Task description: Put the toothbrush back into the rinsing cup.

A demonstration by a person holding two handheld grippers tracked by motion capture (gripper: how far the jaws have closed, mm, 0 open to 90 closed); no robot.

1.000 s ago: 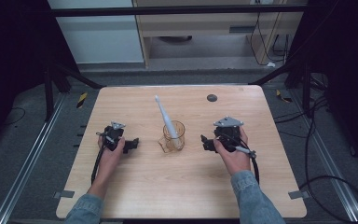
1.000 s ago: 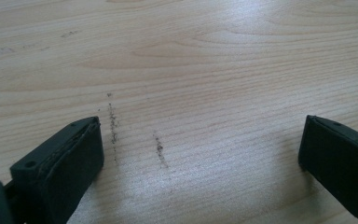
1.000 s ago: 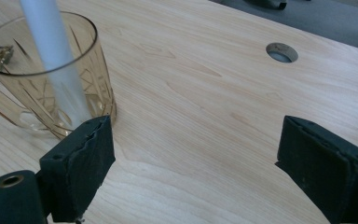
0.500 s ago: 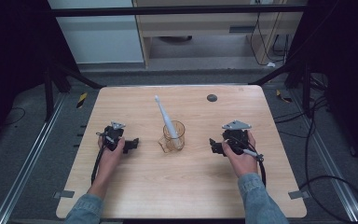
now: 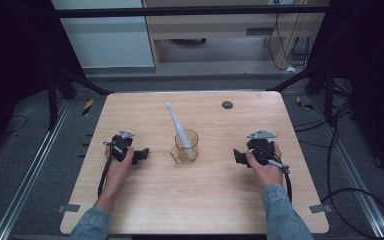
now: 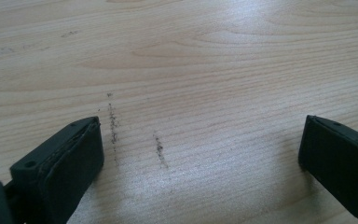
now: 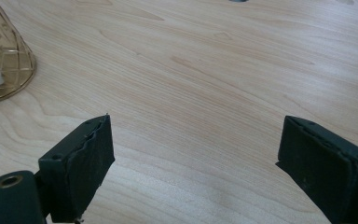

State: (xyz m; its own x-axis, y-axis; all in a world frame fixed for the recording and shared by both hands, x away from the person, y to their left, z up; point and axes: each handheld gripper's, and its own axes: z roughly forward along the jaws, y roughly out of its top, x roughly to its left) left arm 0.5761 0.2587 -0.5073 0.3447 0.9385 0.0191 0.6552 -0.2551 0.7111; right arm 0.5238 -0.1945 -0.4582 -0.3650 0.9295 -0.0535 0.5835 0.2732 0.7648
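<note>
High view sits above the person's side, looking forward and down over the whole table (image 5: 200, 200). Both gripper views ride low, right up close to the wood. The right gripper view catches the gold cup (image 7: 0, 60), same one mid-table from above (image 5: 186, 145).

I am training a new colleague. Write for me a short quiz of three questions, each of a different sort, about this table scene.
1. True or false: the toothbrush lies flat on the table.
2. Multiple choice: the glass cup stands
A. between the two hand-held grippers
B. at the far right corner
C. in the jaws of the left hand-held gripper
3. Fill the gap: the jaws of the right hand-held gripper are ____ and hold nothing.

Key
1. False; it leans in the cup, head up.
2. A
3. open
</note>
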